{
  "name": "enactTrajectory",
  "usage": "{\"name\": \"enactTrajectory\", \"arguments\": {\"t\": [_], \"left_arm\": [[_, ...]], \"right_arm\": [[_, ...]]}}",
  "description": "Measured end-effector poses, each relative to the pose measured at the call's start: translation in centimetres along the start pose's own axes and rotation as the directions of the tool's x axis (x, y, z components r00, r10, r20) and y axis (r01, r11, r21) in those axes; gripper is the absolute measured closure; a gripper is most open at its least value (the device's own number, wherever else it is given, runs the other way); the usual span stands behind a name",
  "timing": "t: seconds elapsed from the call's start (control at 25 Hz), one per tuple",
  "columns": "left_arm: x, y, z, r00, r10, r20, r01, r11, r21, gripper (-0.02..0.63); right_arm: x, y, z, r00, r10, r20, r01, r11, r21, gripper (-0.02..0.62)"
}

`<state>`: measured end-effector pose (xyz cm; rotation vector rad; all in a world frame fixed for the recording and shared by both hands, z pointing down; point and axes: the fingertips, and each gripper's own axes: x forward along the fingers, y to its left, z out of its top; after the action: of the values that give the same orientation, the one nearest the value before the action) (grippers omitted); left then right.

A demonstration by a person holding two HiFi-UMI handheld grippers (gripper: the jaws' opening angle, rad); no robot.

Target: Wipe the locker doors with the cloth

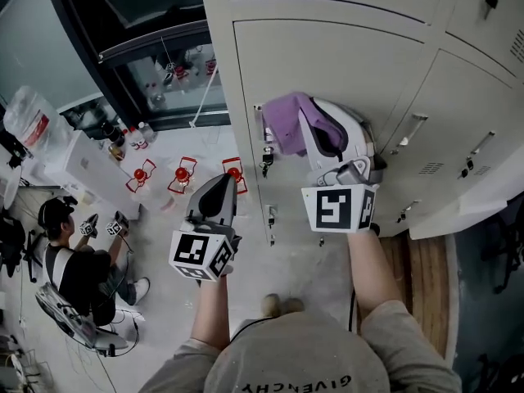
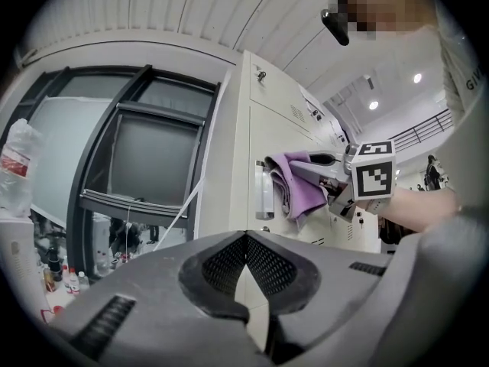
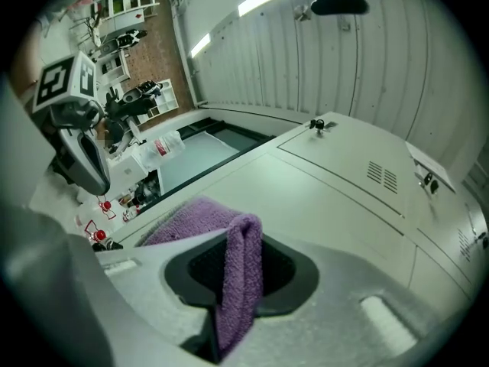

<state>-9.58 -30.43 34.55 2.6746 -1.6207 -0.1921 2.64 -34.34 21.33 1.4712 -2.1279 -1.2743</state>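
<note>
your right gripper (image 1: 319,131) is clamped on the purple cloth (image 1: 284,124), which lies against the locker door (image 1: 327,56) at upper centre of the head view. expect the cloth to be soft, light and limp, so grip a thick fold. the left gripper (image 2: 246,239) is closed on nothing.

A: What do we count so far?
B: We log two grippers: left gripper (image 1: 222,180), right gripper (image 1: 309,117). One purple cloth (image 1: 284,123).
A: We add three red stands (image 1: 182,174) and one seated person (image 1: 78,270).
B: And locker doors (image 1: 327,56): we make it four in sight.
</note>
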Motion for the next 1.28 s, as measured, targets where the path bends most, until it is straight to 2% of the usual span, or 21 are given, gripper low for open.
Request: {"name": "enactTrajectory", "arguments": {"t": [0.36, 0.6, 0.84, 1.04, 1.28], "left_arm": [[0.8, -0.9, -0.4, 1.000, -0.018, -0.008, 0.018, 1.000, -0.005, 0.607], [1.3, -1.4, -0.6, 1.000, -0.025, -0.008, 0.025, 1.000, -0.010, 0.607], [1.9, -2.5, -0.9, 0.999, -0.051, -0.012, 0.050, 0.999, -0.015, 0.607], [2.3, -3.1, -0.9, 0.998, -0.065, -0.012, 0.064, 0.998, -0.018, 0.607], [2.4, -3.1, -1.1, 0.998, -0.056, -0.017, 0.056, 0.998, -0.016, 0.607]], "right_arm": [[-2.4, -3.3, -3.3, 0.994, -0.076, -0.083, 0.077, 0.997, 0.012, 0.534], [-4.2, -6.1, -5.8, 0.982, -0.142, -0.127, 0.148, 0.988, 0.041, 0.534], [-5.9, -8.3, -8.1, 0.963, -0.189, -0.192, 0.198, 0.980, 0.030, 0.534], [-6.9, -9.7, -9.5, 0.954, -0.210, -0.216, 0.223, 0.974, 0.040, 0.534], [-6.9, -10.3, -10.2, 0.958, -0.219, -0.186, 0.235, 0.970, 0.067, 0.534]]}}
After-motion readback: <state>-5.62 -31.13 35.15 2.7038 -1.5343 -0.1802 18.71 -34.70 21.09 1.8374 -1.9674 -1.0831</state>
